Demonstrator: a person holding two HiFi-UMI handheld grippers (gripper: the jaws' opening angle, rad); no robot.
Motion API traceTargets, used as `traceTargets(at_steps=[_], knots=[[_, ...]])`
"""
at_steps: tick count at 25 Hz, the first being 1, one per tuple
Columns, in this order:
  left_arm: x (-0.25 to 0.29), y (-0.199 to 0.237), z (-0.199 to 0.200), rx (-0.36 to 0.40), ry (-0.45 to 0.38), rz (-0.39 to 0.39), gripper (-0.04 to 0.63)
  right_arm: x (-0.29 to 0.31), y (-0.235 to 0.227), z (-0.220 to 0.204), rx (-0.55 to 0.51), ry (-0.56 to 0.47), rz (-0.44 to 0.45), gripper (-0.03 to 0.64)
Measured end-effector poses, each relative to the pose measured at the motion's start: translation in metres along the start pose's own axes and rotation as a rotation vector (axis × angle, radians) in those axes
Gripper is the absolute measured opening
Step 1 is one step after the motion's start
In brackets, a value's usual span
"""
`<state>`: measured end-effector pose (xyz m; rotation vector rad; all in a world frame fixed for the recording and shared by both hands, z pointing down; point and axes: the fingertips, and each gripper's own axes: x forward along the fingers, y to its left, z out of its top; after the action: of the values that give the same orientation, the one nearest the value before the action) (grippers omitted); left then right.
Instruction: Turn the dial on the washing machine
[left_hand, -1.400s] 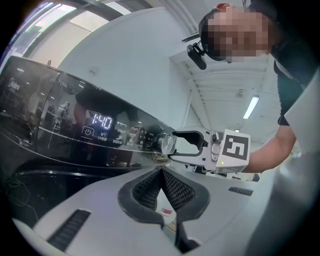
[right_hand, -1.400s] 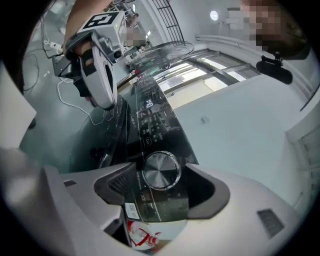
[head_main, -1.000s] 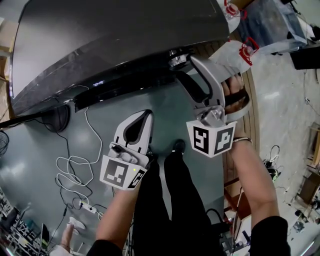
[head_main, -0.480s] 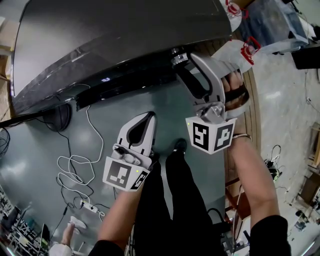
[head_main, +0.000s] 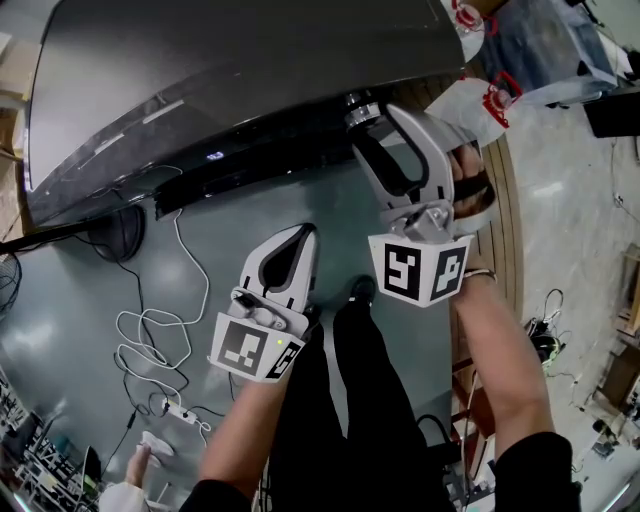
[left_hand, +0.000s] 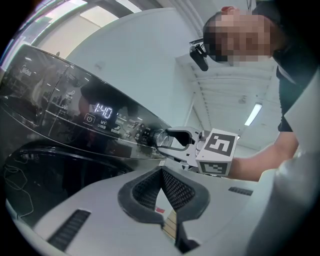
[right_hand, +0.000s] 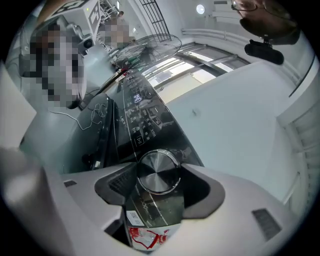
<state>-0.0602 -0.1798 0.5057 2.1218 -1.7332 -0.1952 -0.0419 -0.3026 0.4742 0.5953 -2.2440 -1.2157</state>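
Right now the dial (right_hand: 158, 172), a round knob with a brushed metal face, sits at the right end of the glossy black control panel (left_hand: 75, 125) on the front of the washing machine (head_main: 230, 60). The right gripper (head_main: 368, 118) is clamped on it: in the right gripper view the two dark pads (right_hand: 121, 182) press against the knob's rim from either side, with the metal face showing between them. Further left along the panel, a lit display (left_hand: 102, 110) reads 1:40 beside rows of small icons.

The left gripper (head_main: 302, 234) hangs below the panel and apart from the machine, pointing towards it. Its jaws are pressed together at the tips with nothing between them.

Below both grippers lies the grey floor (head_main: 70, 300), where a white cable (head_main: 150, 330) loops loosely to the left of the left gripper.
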Motion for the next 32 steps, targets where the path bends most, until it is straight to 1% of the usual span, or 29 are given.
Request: traceTargets(at_steps=[8, 15, 21, 24, 27, 32], knots=[[-0.0013, 0.0053, 0.003, 0.003, -0.007, 0.012, 0.015, 0.0, -0.003, -0.0003, 0.094, 0.016, -0.013, 0.287], [-0.0009, 0.0053, 0.0014, -0.006, -0.006, 0.015, 0.015, 0.0, -0.0058, 0.0003, 0.217, 0.028, -0.014, 0.287], [0.0037, 0.0037, 0.0029, -0.009, -0.011, 0.009, 0.015, 0.0, -0.0073, -0.001, 0.338, 0.036, -0.024, 0.287], [0.005, 0.004, 0.0039, -0.009, -0.014, 0.009, 0.015, 0.0001, -0.0083, -0.0011, 0.405, 0.006, -0.05, 0.287], [0.0048, 0.0049, 0.0035, -0.012, -0.013, 0.01, 0.015, 0.0, -0.0072, -0.0029, 0.514, 0.054, -0.035, 0.287], [0.0073, 0.0044, 0.0043, -0.02, -0.018, 0.007, 0.015, 0.0002, -0.0064, -0.0051, 0.632, 0.078, -0.039, 0.287]])
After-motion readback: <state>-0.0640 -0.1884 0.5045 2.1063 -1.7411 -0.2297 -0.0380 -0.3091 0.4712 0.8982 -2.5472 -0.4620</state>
